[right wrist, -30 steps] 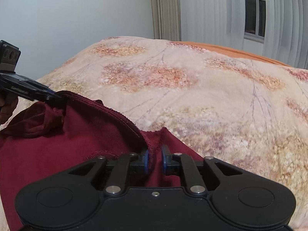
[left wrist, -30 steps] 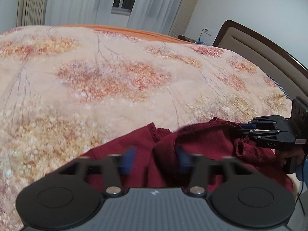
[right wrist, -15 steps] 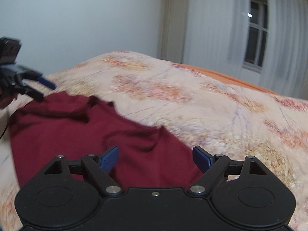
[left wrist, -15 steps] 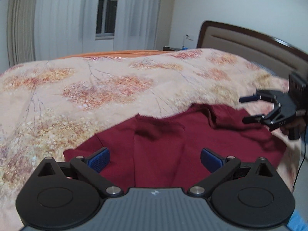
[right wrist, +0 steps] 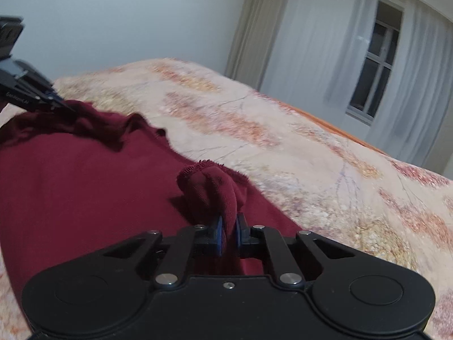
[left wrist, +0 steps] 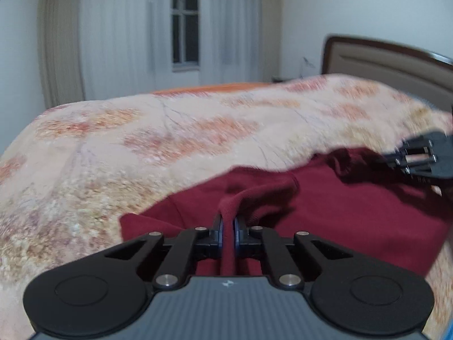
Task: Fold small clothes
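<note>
Both grippers, spread wide half a second ago, now pinch the maroon garment (left wrist: 354, 206): left gripper (left wrist: 228, 228), right gripper (right wrist: 228, 231). Regrasp done; next, probably lift and fold evenly.

The garment (left wrist: 339, 206) was a plain dark maroon, with no print. Under it, the bedspread (left wrist: 170, 141) was pale beige with blotches of rust-orange, pink and mustard and thin grey branching lines; an orange strip edged its far side. Both grippers, the left gripper (left wrist: 228, 226) and the right gripper (right wrist: 228, 231), were black with blue finger pads. The curtains (left wrist: 119, 34) were white, the headboard (left wrist: 390, 62) tan, framed in dark brown.
</note>
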`<state>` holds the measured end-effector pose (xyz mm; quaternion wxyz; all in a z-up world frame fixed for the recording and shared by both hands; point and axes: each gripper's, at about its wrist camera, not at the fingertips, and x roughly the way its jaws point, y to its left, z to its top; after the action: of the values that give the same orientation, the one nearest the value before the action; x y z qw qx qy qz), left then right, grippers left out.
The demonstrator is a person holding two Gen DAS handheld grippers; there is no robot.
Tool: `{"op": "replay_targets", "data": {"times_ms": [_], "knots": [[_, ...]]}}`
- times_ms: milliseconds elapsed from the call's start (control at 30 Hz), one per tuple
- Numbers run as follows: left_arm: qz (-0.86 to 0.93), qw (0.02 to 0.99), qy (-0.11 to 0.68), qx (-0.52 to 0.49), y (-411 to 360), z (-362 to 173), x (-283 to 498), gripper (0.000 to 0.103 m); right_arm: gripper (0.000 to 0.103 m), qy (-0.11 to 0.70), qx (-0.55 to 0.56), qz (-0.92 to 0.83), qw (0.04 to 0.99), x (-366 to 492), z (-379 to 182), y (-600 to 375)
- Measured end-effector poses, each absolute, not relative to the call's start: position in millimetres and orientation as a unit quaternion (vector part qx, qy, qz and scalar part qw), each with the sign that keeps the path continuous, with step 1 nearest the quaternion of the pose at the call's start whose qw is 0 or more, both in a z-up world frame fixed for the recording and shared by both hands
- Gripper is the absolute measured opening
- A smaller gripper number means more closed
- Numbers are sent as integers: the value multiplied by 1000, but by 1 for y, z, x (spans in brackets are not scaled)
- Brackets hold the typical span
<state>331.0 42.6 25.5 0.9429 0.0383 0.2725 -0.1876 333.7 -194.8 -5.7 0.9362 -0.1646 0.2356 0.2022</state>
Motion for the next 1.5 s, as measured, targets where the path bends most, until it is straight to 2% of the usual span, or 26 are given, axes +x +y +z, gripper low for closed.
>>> {"op": "replay_targets", "data": {"times_ms": [133,333,433,500,567,633,667,700,767,833,867,1200,1500], "knots": [[-151,958,241,-47,72,29,332,5,7,222,-105,149,958,342,1,-216],[-90,943,287,-141,111,4,354,5,8,277,15,107,955,364,-15,-252],[-80,939,294,-158,121,-6,354,5,12,293,42,94,950,369,-26,-260],[-78,941,291,-157,123,-6,351,5,30,297,55,73,951,369,-30,-265],[-80,941,285,-167,125,-5,345,7,35,292,69,55,952,367,-31,-270],[-79,942,277,-174,128,-2,340,23,48,287,56,39,956,365,-29,-272],[-77,944,271,-174,127,-1,336,43,61,282,43,29,958,363,-28,-270],[-71,946,264,-172,125,1,331,69,70,278,29,17,960,361,-27,-269],[-52,952,250,-169,125,5,321,92,79,269,4,0,963,357,-24,-267],[-44,956,235,-167,124,8,311,99,91,260,-11,-10,965,350,-20,-265],[-43,957,232,-168,124,9,306,103,100,254,-16,-15,967,346,-17,-264],[-64,948,249,-189,109,-4,255,102,102,179,-85,34,979,292,11,-203],[-68,942,255,-208,85,-26,225,103,102,159,-134,96,973,262,-5,-101]]}}
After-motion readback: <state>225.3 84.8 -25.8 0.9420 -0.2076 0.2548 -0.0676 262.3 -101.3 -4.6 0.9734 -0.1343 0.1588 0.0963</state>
